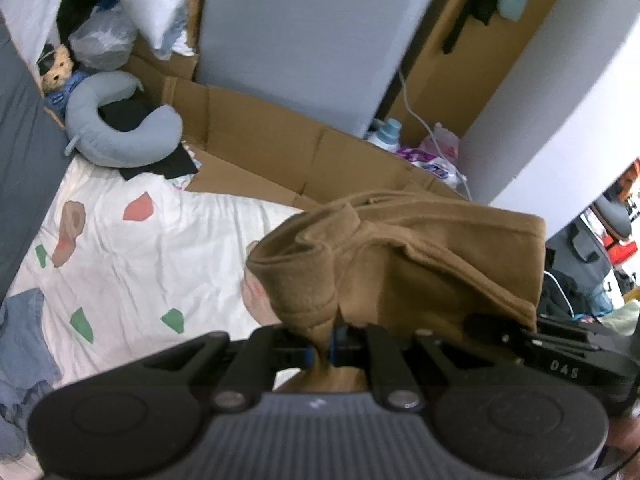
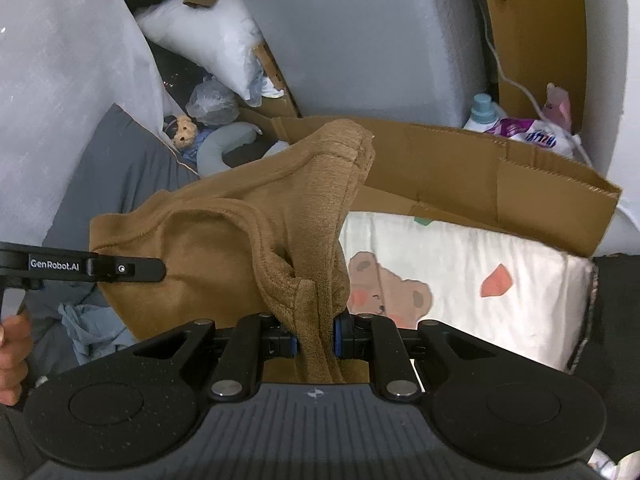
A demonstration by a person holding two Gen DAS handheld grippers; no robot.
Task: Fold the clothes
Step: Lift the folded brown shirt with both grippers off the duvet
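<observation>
A brown fleece garment [image 1: 400, 264] hangs bunched above a white bed sheet [image 1: 140, 256] printed with coloured shapes. My left gripper [image 1: 320, 350] is shut on a thick fold of its edge. In the right wrist view the same brown garment [image 2: 240, 232] drapes between both tools, and my right gripper [image 2: 316, 340] is shut on another seamed edge of it. The left gripper's black body [image 2: 96, 268] shows at the left of that view, held by a hand [image 2: 14, 360]. In the left wrist view the right gripper [image 1: 568, 360] appears at the lower right, behind the cloth.
A flattened cardboard box [image 1: 280, 136] lies at the bed's far side. A grey neck pillow [image 1: 120, 132] and a teddy toy [image 1: 56, 72] sit at the far left. Blue denim cloth [image 1: 20, 340] lies at the near left. Detergent bottles [image 2: 492, 116] stand by the wall.
</observation>
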